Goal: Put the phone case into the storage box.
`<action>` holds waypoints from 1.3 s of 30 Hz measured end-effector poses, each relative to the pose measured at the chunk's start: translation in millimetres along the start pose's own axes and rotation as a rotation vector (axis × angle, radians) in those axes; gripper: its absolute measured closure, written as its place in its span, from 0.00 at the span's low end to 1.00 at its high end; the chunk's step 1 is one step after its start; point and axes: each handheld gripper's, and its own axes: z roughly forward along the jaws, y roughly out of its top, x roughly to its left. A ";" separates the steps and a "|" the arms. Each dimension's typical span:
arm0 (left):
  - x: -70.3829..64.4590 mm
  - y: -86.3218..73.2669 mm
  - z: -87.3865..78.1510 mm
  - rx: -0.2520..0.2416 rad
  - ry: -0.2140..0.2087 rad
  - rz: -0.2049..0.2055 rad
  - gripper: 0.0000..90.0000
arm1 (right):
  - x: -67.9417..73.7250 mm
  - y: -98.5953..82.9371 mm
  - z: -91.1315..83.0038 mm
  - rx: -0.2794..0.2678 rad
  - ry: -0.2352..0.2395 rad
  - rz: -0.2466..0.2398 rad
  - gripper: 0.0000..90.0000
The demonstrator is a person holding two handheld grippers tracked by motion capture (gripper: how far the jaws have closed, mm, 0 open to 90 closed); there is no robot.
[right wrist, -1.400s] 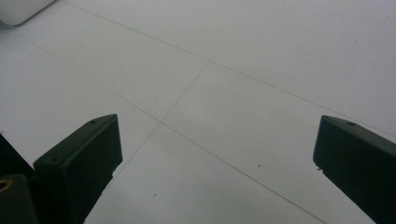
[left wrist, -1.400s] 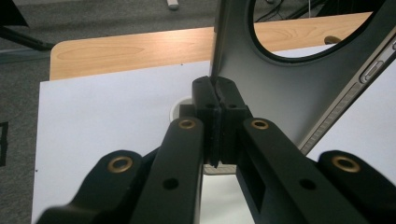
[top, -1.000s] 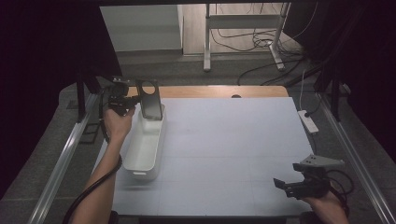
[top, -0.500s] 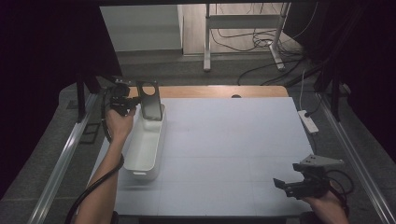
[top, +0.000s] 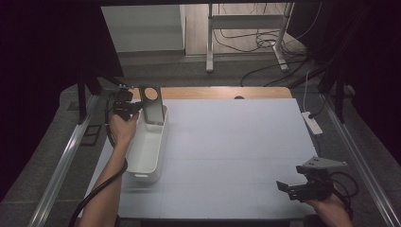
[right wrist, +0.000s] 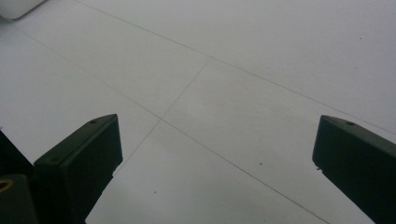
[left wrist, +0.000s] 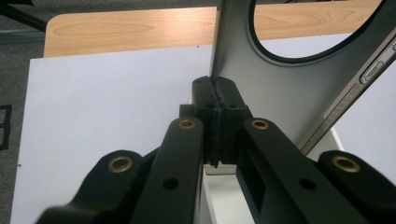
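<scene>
Grey stand point(top: 152, 104) pinched in left tongs point(top: 126, 105), upright in white bin point(top: 146, 146), right tongs point(top: 295, 187) spread

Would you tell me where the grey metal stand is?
In the high view, the grey stand is far left, upright at the white bin's far end, clamped by the left tool.

Nothing here carries readable text, labels or numbers, not even the grey stand point(top: 152, 105) by the white bin point(top: 148, 146).
</scene>
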 end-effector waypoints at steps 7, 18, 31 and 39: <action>0.2 -3.6 3.6 0.006 0.002 0.000 0.99 | 0.0 0.2 0.7 0.006 0.000 -0.001 0.02; -0.4 -6.1 9.3 0.022 0.006 0.002 0.99 | 0.0 0.4 1.4 0.013 0.000 -0.001 0.01; -1.3 -7.6 13.0 0.037 0.005 0.009 0.99 | 0.3 0.6 1.6 0.021 -0.001 0.000 0.01; -7.3 -8.0 17.7 0.061 0.030 0.048 0.97 | 0.3 0.6 1.5 0.020 0.001 -0.002 0.02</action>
